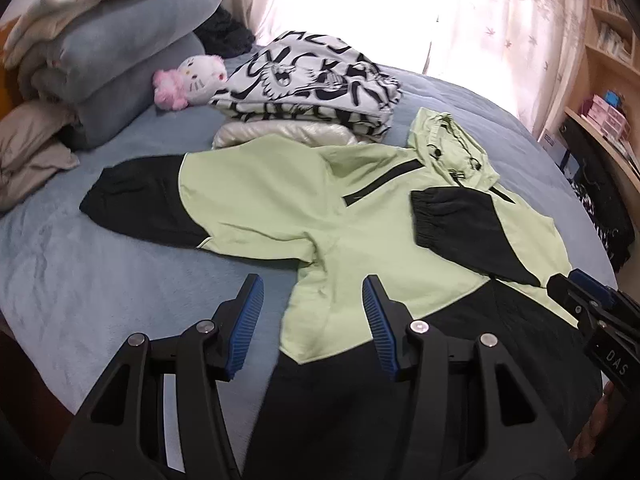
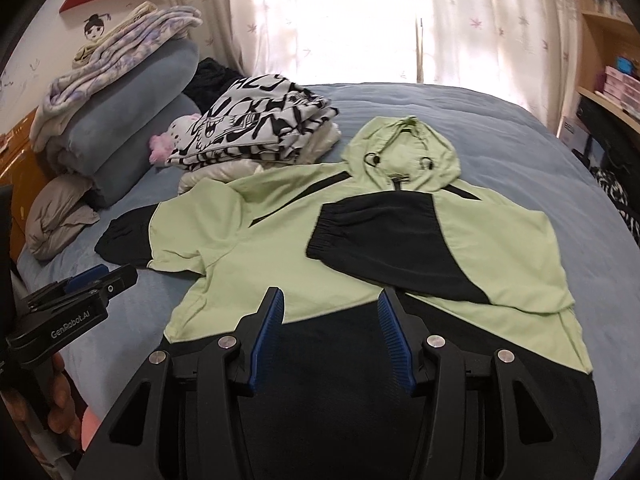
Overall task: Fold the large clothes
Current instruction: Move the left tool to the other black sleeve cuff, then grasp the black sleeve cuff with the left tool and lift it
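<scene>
A light green and black hooded jacket (image 1: 280, 208) lies flat on the blue bed, hood away from me; it also shows in the right wrist view (image 2: 280, 248). Its right sleeve (image 2: 384, 236) is folded across the chest, its left sleeve (image 1: 136, 204) stretches out to the left. My left gripper (image 1: 312, 312) is open and empty above the jacket's lower left edge. My right gripper (image 2: 330, 320) is open and empty above the black hem part. Each gripper shows at the edge of the other's view, the right one (image 1: 588, 304) and the left one (image 2: 92, 284).
A folded black-and-white printed garment (image 1: 312, 84) rests on a silvery one beyond the jacket. A pink and white plush toy (image 1: 192, 80), stacked blue bedding (image 1: 120, 64) and a grey pillow (image 1: 28, 148) lie at the left. Shelves (image 1: 608, 92) stand at the right, curtains behind.
</scene>
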`<control>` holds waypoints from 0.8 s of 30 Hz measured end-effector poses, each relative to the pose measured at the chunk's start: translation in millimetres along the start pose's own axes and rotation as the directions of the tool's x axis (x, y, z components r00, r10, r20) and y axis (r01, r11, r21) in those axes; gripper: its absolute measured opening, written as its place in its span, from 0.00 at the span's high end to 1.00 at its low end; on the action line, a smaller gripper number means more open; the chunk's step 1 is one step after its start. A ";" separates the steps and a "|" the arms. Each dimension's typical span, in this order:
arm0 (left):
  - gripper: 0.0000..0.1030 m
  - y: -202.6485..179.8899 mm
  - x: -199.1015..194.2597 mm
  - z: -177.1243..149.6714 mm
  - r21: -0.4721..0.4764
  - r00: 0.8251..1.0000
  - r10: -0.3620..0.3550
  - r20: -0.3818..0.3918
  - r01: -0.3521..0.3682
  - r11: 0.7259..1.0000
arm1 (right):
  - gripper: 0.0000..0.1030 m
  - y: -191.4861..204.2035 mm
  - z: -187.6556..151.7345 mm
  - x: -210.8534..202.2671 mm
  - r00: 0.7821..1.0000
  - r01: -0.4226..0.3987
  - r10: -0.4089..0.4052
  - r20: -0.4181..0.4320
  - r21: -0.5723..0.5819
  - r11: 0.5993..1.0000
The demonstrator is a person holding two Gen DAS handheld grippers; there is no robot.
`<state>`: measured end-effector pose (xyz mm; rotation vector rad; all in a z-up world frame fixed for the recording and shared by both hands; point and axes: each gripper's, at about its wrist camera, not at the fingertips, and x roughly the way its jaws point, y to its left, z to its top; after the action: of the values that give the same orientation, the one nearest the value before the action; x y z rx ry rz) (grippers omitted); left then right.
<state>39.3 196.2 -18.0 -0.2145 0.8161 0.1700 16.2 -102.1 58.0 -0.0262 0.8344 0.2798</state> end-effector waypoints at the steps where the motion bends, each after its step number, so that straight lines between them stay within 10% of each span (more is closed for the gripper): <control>1: 0.53 6.0 4.2 0.1 -0.007 1.000 0.003 -0.003 -0.003 1.000 | 0.52 6.9 3.2 6.8 1.000 -0.005 0.005 -0.005 -0.003 1.000; 24: 0.43 175.0 108.1 24.0 -0.282 0.993 -0.101 -0.057 0.081 0.956 | 0.52 160.2 62.5 203.9 0.989 -0.119 0.104 -0.101 -0.150 0.982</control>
<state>88.3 378.3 -103.3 -0.5262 0.8492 0.1920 150.7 108.4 -35.8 -0.1396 0.9060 0.4521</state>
